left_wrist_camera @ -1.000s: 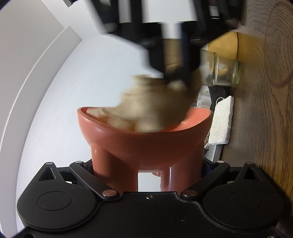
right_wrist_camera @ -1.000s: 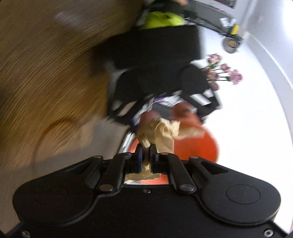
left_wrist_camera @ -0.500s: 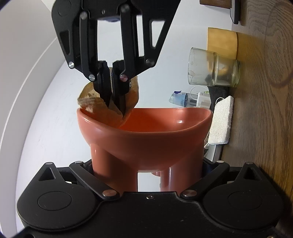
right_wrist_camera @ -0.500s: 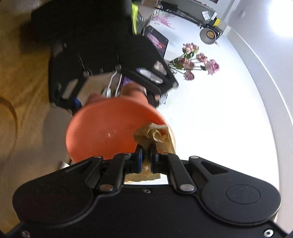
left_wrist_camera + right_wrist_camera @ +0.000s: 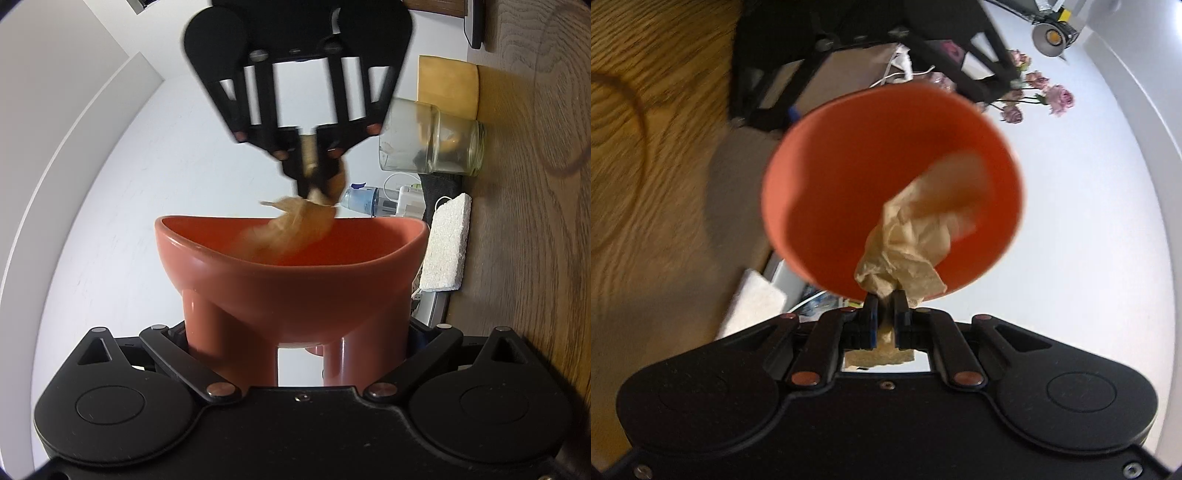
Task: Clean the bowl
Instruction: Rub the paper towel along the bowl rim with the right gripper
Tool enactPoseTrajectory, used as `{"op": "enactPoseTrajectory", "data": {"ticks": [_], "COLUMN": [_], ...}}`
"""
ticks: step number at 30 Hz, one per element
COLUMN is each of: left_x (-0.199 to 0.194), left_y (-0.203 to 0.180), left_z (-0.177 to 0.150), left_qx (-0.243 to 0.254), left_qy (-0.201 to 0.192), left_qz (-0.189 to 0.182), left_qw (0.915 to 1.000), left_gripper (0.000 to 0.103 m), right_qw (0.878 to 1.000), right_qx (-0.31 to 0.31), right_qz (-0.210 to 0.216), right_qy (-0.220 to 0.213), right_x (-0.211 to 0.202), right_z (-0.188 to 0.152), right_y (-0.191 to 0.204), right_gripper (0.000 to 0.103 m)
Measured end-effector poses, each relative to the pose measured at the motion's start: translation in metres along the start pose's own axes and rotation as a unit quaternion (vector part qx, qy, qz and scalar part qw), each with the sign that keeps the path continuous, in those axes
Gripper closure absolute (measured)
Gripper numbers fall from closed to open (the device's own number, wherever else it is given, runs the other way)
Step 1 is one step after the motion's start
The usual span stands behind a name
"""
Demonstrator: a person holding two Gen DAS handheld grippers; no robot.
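Left gripper (image 5: 299,343) jaws clamping bowl (image 5: 291,273) legs, right gripper (image 5: 885,308) pinching paper (image 5: 905,254), seemingly inside

bowl (image 5: 291,280): orange-red, legged, held aloft | crumpled tan paper (image 5: 908,254): inside bowl

The tan paper wad (image 5: 295,225) is smeared by motion where it dips into the bowl (image 5: 291,280), so its contact with the inner wall cannot be told. The right gripper (image 5: 310,173) is blurred, its top cut off by the frame. The bowl's legs vanish behind the left gripper (image 5: 295,354). The jar's (image 5: 432,144) contents are unclear.
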State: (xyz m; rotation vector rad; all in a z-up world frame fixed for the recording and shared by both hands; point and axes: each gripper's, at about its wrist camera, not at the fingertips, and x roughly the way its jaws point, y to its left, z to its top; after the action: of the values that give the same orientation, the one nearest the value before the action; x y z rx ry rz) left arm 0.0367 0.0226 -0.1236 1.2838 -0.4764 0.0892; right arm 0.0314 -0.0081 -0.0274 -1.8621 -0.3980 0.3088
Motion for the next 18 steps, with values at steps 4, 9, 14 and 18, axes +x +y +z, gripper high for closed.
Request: {"op": "enactPoseTrajectory", "data": {"ticks": [4, 9, 14, 18], "left_x": [-0.001, 0.0, 0.001, 0.002], "left_y": [0.0, -0.002, -0.002, -0.002], "left_z": [-0.001, 0.0, 0.0, 0.0], "left_qx": [0.0, 0.0, 0.0, 0.0], "left_qy": [0.0, 0.0, 0.0, 0.0], "left_qz": [0.0, 0.0, 0.0, 0.0], "left_qw": [1.0, 1.0, 1.0, 1.0], "left_gripper": [0.006, 0.006, 0.006, 0.006], "right_qw": [1.0, 0.998, 0.994, 0.989], "right_qx": [-0.009, -0.025, -0.007, 0.019], "right_qz": [0.009, 0.022, -0.005, -0.067], "right_qy": [-0.014, -0.058, -0.108, -0.129], "right_x": [0.005, -0.001, -0.003, 0.005], "right_z": [0.01, 0.037, 0.07, 0.087], "right_y": [0.006, 0.009, -0.007, -0.036], "right_gripper": [0.096, 0.096, 0.096, 0.096]}}
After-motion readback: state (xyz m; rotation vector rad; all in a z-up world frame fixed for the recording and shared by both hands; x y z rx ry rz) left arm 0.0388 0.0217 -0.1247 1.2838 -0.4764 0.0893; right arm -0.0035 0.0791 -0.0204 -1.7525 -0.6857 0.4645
